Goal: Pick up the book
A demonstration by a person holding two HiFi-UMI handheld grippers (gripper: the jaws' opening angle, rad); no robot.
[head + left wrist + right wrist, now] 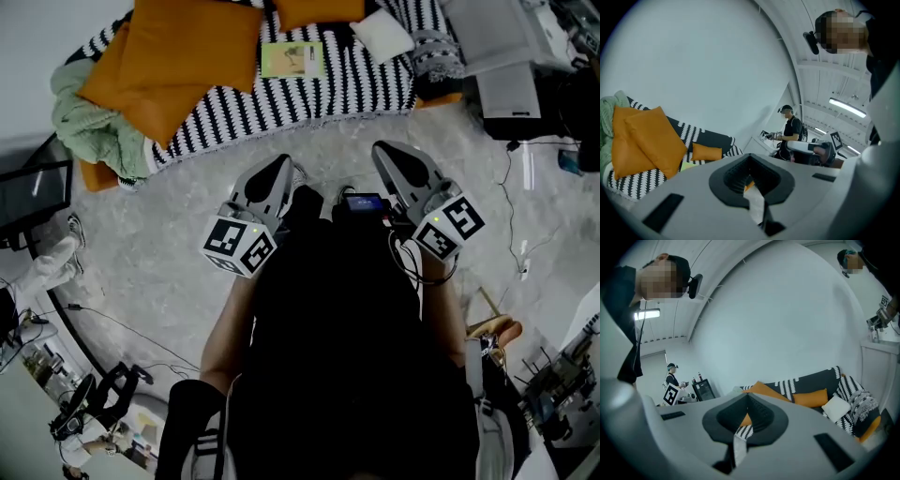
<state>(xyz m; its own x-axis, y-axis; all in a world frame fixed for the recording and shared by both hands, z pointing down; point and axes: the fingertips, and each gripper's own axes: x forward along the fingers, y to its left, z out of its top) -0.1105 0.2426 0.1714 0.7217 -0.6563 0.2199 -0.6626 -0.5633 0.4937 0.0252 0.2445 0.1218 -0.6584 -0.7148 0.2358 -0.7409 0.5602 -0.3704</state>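
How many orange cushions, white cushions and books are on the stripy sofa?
Orange cushions: 3
White cushion: 1
Book: 1
Total: 5
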